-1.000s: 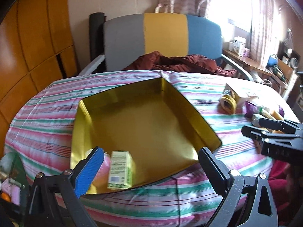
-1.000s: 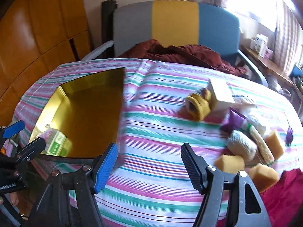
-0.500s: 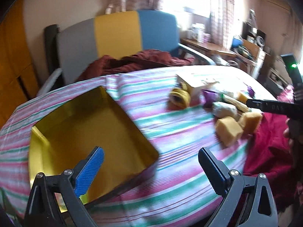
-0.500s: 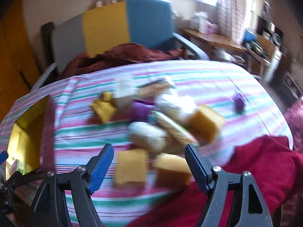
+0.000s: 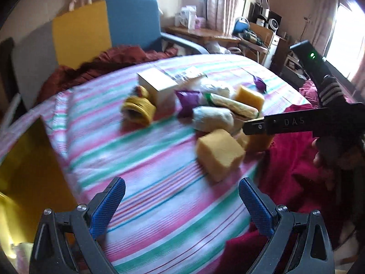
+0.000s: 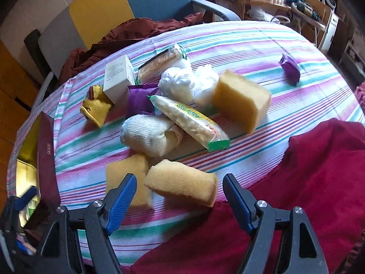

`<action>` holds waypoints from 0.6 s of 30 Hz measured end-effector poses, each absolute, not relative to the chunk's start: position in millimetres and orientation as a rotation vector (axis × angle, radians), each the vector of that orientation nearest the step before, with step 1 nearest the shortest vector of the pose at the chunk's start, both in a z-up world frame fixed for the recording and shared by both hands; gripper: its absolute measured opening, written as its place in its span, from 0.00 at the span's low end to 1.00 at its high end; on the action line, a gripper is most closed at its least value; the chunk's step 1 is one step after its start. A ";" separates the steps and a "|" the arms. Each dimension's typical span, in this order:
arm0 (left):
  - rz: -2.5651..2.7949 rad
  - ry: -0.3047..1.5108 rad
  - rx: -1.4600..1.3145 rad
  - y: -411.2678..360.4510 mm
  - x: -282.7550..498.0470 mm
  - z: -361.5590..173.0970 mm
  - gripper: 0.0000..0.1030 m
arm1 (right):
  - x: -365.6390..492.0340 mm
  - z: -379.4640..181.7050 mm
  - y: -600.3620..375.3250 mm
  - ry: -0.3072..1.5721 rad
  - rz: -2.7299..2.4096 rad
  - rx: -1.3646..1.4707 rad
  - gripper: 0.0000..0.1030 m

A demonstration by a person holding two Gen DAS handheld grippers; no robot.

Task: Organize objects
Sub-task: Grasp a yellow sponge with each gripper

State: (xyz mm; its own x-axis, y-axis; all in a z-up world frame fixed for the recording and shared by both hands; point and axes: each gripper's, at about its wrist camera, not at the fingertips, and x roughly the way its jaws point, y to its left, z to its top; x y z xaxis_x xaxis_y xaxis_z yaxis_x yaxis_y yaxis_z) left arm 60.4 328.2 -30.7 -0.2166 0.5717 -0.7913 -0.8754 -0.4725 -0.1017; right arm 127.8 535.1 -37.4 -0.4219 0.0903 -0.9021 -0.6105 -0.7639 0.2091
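Note:
A pile of objects lies on the striped tablecloth (image 6: 251,38): yellow sponges (image 6: 240,100), a rolled white sock (image 6: 148,134), a snack packet (image 6: 191,121), a white box (image 6: 118,77), a purple pouch (image 6: 139,98) and a yellow sock (image 6: 97,107). My right gripper (image 6: 180,191) is open, its fingers on either side of the nearest sponge (image 6: 182,188). My left gripper (image 5: 182,196) is open and empty over the cloth, short of a sponge (image 5: 220,153). The gold-lined box (image 5: 25,171) sits at the left, holding a green carton (image 6: 30,205).
A second purple pouch (image 6: 289,70) lies alone at the far right of the table. A red cloth (image 6: 308,182) hangs over the near right edge. A grey, yellow and blue chair (image 6: 127,6) with a maroon garment stands behind. A cluttered desk (image 5: 205,33) lies beyond.
Both grippers have swung right, from the gold-lined box to the pile of objects. The right gripper has closed in on the nearest sponges. Both stay open.

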 end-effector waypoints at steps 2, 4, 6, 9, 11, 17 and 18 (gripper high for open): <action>1.812 0.431 -1.034 338.0 58.7 -36.8 0.98 | 127.7 -40.7 538.2 0.764 2.214 -1.365 0.59; 1.794 0.412 -1.069 345.5 56.7 -41.6 0.98 | 129.8 -39.1 540.5 0.791 2.229 -1.341 0.55; 1.785 0.395 -1.098 353.6 54.6 -46.2 0.98 | 133.5 -36.3 541.7 0.832 2.259 -1.302 0.53; 1.772 0.371 -1.136 364.9 52.5 -51.6 0.98 | 143.0 -28.9 544.8 0.908 2.321 -1.203 0.53; 1.770 0.372 -1.161 373.6 52.6 -56.6 0.97 | 150.1 -23.1 548.4 0.953 2.354 -1.118 0.53; 1.750 0.391 -1.200 394.1 58.3 -65.9 0.97 | 168.9 -5.9 555.6 1.025 2.417 -0.872 0.53; 1.753 0.398 -1.198 396.7 58.8 -66.2 0.97 | 170.1 -4.8 556.4 1.031 2.423 -0.848 0.53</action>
